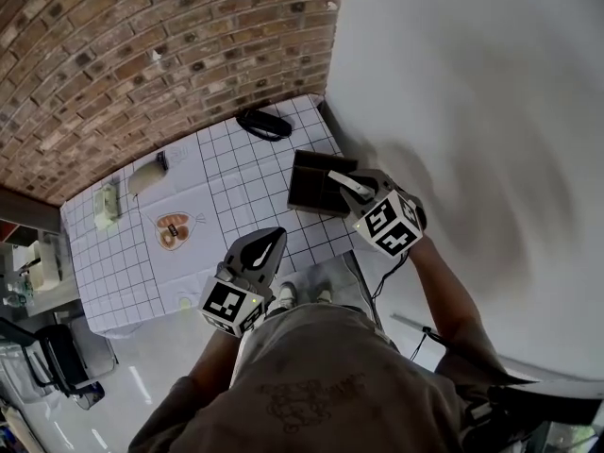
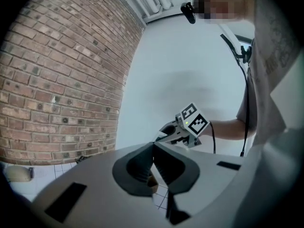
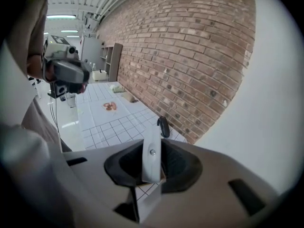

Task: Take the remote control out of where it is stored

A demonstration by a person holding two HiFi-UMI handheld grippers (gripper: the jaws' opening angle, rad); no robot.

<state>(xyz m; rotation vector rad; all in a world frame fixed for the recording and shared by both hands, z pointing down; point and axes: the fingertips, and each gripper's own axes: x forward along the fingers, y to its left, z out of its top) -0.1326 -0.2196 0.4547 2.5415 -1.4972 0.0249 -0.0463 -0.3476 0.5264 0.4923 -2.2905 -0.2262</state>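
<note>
- Right gripper [image 1: 349, 189]: jaws are clamping the remote control [image 3: 151, 158], a slim white bar.
- In the right gripper view the remote is standing upright between the pads. Its long axis is crossing the jaws' closing line, and its top end is poking out above them.
- In the head view it is hanging over the right side of the dark box [image 1: 308, 182] at mid-frame, seemingly lifted clear.
- Left gripper [image 1: 272, 242]: jaws are meeting on nothing. It is sitting lower left of the box, apart from it.
- Judgement: the right hand is doing the carrying. The checked desk [image 1: 236, 173], left of the box, is looking like the set-down spot.
</note>
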